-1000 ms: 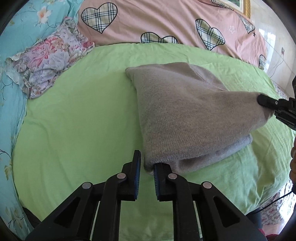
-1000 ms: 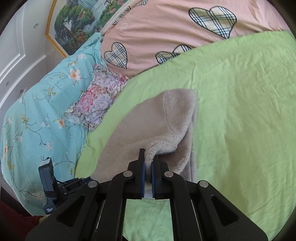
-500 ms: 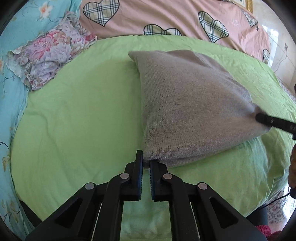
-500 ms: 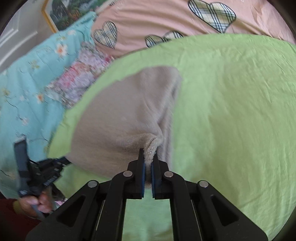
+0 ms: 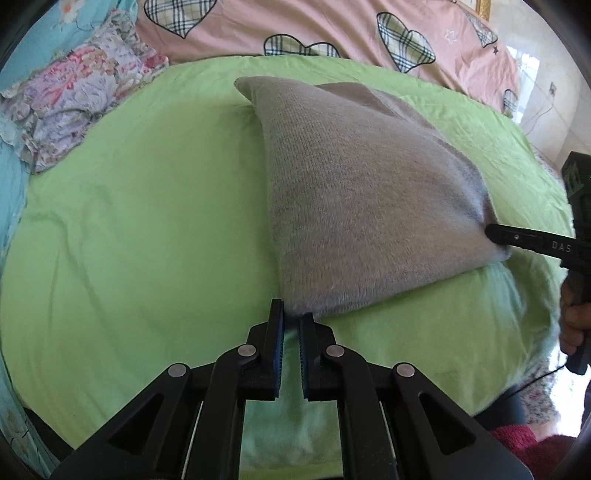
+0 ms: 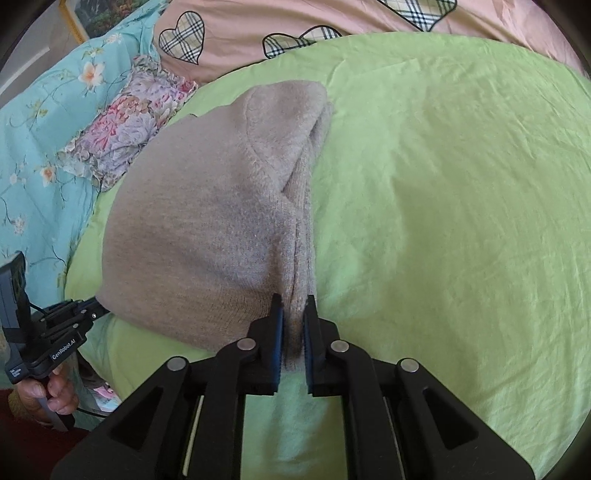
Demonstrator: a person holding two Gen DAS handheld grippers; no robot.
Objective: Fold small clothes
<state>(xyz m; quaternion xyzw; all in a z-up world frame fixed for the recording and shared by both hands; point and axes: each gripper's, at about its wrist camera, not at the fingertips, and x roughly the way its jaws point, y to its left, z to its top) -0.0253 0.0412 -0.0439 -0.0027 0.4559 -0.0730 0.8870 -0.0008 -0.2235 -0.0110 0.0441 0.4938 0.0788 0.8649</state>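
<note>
Left wrist view: the grey knit garment (image 5: 354,206) lies folded on the green sheet (image 5: 147,229), right of centre, with its near left corner at the tips of the left gripper (image 5: 291,325). That gripper's jaws are clenched on the corner, a thin edge of fabric caught between the pads. At the right edge, the right gripper (image 5: 495,236) meets the garment's right corner, and a hand (image 5: 572,321) holds its handle.

Right wrist view: the garment (image 6: 207,221) shows several layers along its right side. The right gripper (image 6: 293,314) has the near edge between its blue pads; its jaws have just been opening slightly, yet the fabric fills the gap and appears pinched. The left gripper (image 6: 92,314) sits at the garment's near left corner. A floral pillow (image 6: 125,125) lies far left, beside a blue flowered cover (image 6: 40,140). A pink quilt with plaid hearts (image 6: 258,22) runs along the far side.
</note>
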